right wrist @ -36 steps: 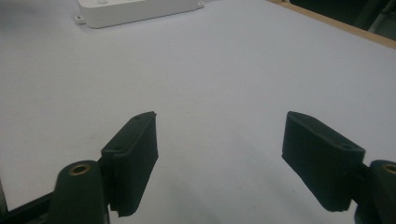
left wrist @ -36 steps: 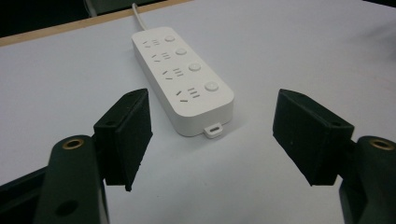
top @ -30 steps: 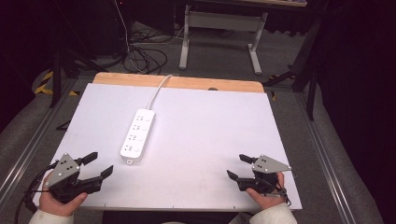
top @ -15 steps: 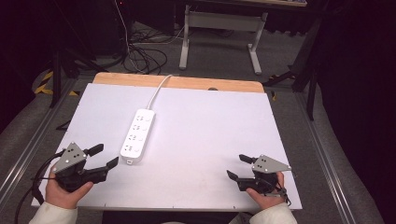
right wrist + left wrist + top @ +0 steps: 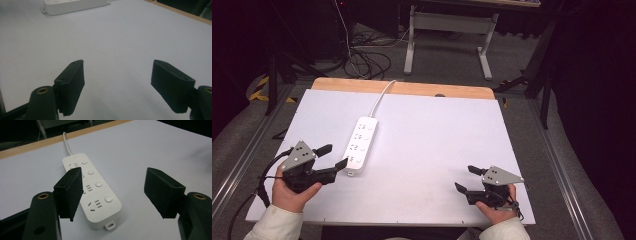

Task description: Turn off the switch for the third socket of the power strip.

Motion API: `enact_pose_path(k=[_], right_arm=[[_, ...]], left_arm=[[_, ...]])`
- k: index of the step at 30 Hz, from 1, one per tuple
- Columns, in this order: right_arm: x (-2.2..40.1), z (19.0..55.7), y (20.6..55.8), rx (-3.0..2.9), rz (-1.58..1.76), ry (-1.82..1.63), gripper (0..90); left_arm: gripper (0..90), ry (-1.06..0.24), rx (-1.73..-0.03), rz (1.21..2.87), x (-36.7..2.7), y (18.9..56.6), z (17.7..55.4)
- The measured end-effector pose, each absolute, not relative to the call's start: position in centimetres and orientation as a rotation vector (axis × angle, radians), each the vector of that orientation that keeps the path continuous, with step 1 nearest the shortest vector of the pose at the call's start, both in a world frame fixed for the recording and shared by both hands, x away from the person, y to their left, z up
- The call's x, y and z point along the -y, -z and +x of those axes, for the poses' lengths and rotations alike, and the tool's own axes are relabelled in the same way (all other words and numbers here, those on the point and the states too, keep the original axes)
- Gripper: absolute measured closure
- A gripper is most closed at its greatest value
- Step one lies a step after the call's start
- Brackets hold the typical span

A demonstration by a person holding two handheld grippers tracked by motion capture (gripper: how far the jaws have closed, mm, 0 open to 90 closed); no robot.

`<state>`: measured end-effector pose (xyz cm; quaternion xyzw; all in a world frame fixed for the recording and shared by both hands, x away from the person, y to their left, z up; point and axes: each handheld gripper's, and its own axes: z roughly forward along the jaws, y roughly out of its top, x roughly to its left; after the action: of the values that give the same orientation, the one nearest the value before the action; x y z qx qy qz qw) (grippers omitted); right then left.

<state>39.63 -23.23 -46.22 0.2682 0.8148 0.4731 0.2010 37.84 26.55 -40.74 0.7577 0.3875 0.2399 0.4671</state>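
Note:
A white power strip (image 5: 360,145) lies left of the table's middle, its white cable (image 5: 381,96) running off the far edge. In the left gripper view the power strip (image 5: 93,188) sits just ahead of the jaws, with several sockets and round buttons. My left gripper (image 5: 334,156) is open, held above the table a short way left of the strip's near end, with nothing between its fingers (image 5: 71,191). My right gripper (image 5: 467,178) rests open near the front right of the table, empty. The power strip (image 5: 75,5) appears at the top of the right gripper view.
The white table top (image 5: 437,140) has a wooden strip (image 5: 412,89) along its far edge. Behind it stand a desk frame (image 5: 447,35) and loose cables (image 5: 362,55) on the floor. Metal rails (image 5: 557,160) run along both sides.
My left gripper has moved forward and to the right, closing in on the near end of the power strip. The right gripper has stayed in place.

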Motion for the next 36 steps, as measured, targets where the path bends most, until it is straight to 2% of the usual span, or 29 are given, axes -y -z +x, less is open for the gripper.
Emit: enact_pose_path(k=[18, 26, 36], right_arm=[[23.3, 39.7, 46.3, -2.276, 0.741, -1.325, 27.2], [23.3, 39.6, 46.2, -2.277, 0.740, -1.323, 27.2], [23.3, 39.6, 46.2, -2.276, 0.735, -1.326, 27.2]], left_arm=[[35.8, -0.571, -0.932, 1.872, -25.1, 40.8, 40.2], [55.6, -0.529, -0.967, 1.878, -24.5, 41.0, 41.6], [88.0, -0.505, -1.008, 1.848, -24.4, 41.7, 43.1]])
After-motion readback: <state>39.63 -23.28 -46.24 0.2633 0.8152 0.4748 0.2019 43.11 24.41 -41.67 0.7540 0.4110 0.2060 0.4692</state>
